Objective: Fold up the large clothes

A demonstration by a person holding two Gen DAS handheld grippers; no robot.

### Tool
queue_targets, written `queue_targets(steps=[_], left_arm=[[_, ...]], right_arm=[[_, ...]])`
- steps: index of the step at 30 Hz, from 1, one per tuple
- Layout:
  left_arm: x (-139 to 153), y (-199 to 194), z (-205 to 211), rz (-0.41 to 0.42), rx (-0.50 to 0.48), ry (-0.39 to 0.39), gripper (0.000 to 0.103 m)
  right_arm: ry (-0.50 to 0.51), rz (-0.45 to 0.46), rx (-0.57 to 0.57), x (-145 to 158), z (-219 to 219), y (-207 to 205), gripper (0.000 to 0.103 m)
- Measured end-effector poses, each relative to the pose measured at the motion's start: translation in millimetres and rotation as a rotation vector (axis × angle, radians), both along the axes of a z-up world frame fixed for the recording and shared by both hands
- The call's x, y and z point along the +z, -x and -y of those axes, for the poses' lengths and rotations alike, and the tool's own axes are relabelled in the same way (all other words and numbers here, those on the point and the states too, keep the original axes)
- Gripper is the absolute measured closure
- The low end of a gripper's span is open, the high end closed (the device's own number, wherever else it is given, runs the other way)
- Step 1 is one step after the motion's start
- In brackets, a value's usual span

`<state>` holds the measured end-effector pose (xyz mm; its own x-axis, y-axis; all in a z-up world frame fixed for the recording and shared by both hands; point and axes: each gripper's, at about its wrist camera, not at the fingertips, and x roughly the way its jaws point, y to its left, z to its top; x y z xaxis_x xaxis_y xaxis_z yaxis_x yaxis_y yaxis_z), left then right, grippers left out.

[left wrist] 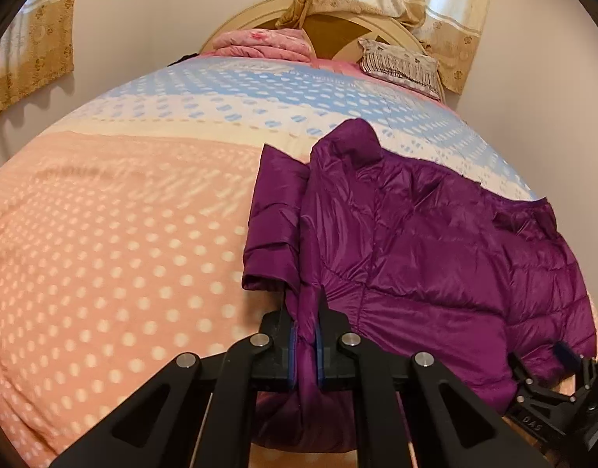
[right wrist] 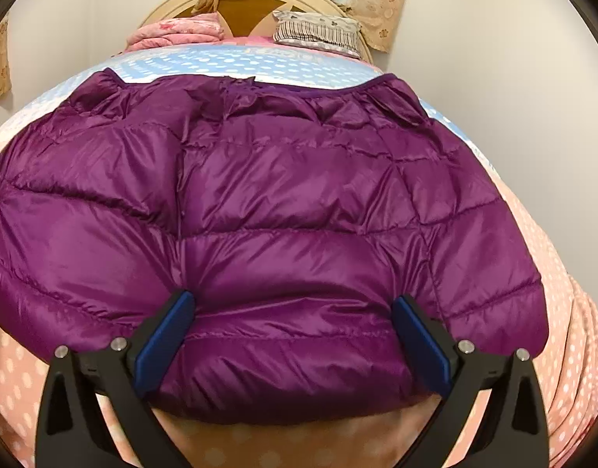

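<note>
Here, shiny quilted purple jacket [right wrist: 283, 202], left hand-held gripper [left wrist: 306, 345] clamping its edge, right hand-held gripper [right wrist: 293, 335] spread.

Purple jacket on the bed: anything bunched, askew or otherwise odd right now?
The purple jacket is not flat: one sleeve pokes out sideways past the folded body, and the far hem is puckered. The left hand-held gripper pinches a bunched ridge of fabric; the right hand-held gripper is open, straddling the near edge.

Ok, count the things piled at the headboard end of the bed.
2: a folded pink quilt on the left and a striped pillow on the right. More may be hidden behind the bed's rise.
</note>
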<state>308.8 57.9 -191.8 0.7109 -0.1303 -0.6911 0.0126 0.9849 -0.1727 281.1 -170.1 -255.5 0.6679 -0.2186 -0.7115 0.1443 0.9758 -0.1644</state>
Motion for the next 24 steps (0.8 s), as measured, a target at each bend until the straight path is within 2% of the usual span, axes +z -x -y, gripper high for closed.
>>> queue_targets(steps=[4, 7, 9, 12, 14, 16, 19, 21, 24], left_arm=[[18.9, 16.8, -17.3, 0.032, 0.028, -0.043, 0.097], [37.3, 29.8, -38.2, 0.072, 0.052, -0.087, 0.097], [53.6, 37.0, -47.2, 0.107, 0.070, -0.118, 0.097], [74.0, 39.9, -40.4, 0.157, 0.062, -0.153, 0.098], [89.9, 42.9, -17.6, 0.206, 0.027, -0.180, 0.098], [102.1, 46.7, 11.5, 0.259, -0.021, -0.206, 0.098], [116.0, 53.7, 64.4, 0.338, -0.122, -0.245, 0.098], [119.5, 58.2, 111.7, 0.382, -0.218, -0.266, 0.098], [110.8, 57.8, 173.5, 0.412, -0.333, -0.305, 0.098]], right_arm=[[-0.018, 0.005, 0.051, 0.8, -22.4, 11.4, 0.000], [-0.069, 0.002, 0.168, 7.4, -42.0, 19.9, 0.000], [-0.125, 0.009, 0.229, 18.9, -40.1, 28.6, 0.002], [-0.140, 0.078, 0.227, 41.5, -17.5, 48.1, 0.002], [-0.144, 0.131, 0.187, 59.9, 17.3, 62.8, 0.001], [-0.123, 0.168, 0.092, 70.3, 64.2, 71.5, 0.000], [-0.126, 0.176, -0.069, 68.3, 131.7, 81.7, 0.000], [-0.169, 0.177, -0.195, 62.5, 180.8, 91.1, 0.000], [-0.174, 0.171, -0.282, 55.1, 222.2, 97.1, 0.000]])
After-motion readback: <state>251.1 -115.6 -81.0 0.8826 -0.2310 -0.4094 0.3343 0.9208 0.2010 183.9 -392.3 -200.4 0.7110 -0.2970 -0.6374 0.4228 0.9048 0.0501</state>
